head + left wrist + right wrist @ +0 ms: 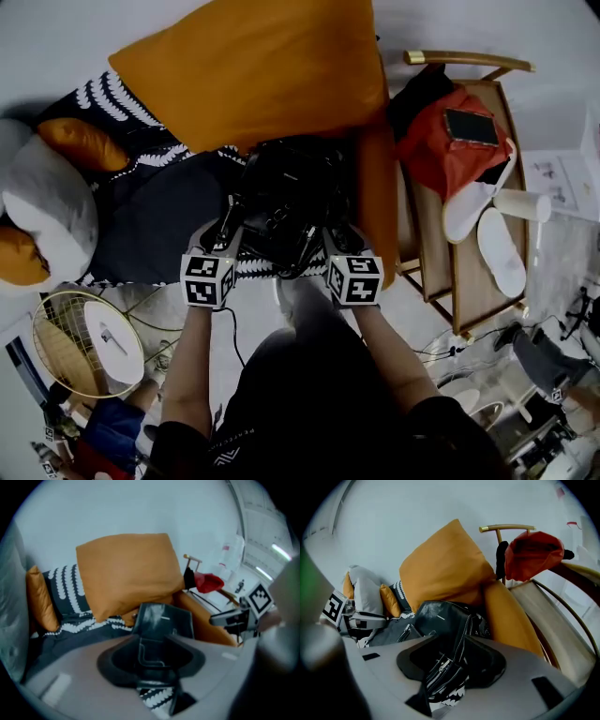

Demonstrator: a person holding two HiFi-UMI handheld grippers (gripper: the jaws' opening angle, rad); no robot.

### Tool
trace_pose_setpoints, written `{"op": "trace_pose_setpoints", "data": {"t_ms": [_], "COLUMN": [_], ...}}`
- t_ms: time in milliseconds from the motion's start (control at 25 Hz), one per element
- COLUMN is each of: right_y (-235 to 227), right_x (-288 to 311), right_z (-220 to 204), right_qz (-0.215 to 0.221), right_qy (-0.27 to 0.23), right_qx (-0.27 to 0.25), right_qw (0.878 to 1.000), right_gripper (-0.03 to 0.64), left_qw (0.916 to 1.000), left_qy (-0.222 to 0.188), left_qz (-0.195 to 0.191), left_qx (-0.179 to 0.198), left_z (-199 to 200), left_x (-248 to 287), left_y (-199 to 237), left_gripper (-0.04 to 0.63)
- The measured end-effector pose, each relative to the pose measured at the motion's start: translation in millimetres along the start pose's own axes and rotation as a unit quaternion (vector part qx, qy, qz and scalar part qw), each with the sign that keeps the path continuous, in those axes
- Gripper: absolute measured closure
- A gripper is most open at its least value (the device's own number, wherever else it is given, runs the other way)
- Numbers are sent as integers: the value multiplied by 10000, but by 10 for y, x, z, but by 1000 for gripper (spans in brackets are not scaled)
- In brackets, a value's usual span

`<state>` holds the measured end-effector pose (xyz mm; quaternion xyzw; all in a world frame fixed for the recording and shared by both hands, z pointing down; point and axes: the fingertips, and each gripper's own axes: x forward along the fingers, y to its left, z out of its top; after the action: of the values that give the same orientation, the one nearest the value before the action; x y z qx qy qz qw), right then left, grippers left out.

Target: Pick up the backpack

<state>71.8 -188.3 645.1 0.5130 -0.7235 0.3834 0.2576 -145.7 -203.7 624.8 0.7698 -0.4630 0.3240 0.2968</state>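
Item: backpack (286, 202), black, glossy, zip-fronted, slumped on a dark white-patterned cover (150, 220) at the middle of the head view. A large orange pillow (253, 70) lies at its 12 o'clock and a wooden chair (469, 281) carrying a red garment (436, 141) stands at its 3 o'clock. Step in hand, as judged: closing in for a two-sided grasp. To do it well, seat each pair of jaws deep over a firm fold or strap rather than slack skin, close both evenly, and lift straight up so the soft body does not sag out (the pillow leaning at the back could drag along). Left gripper (225, 232): at the bag's 8 o'clock, jaws parted wide. A dark panel of the bag with a thin loop sits in the gap, and the pads do not appear to press it. Right gripper (339, 234): at the bag's 4 o'clock, jaws likewise apart. The zippered edge runs between them, with no squeeze evident.
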Motion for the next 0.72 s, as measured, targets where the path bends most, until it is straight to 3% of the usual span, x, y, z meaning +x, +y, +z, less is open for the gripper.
{"op": "trace_pose_setpoints", "data": {"t_ms": [720], "right_y": [-292], "right_x": [808], "right_z": [-178], "right_qz": [-52], "right_qy": [382], "right_qx": [509], "right_qw": [9980], "right_gripper": [420], "left_qw": [9996], "left_qy": [281], "left_qz": [15], "left_qx": [1], "left_z": [36], "left_x": [931], "left_y": [357], "left_gripper": [380]}}
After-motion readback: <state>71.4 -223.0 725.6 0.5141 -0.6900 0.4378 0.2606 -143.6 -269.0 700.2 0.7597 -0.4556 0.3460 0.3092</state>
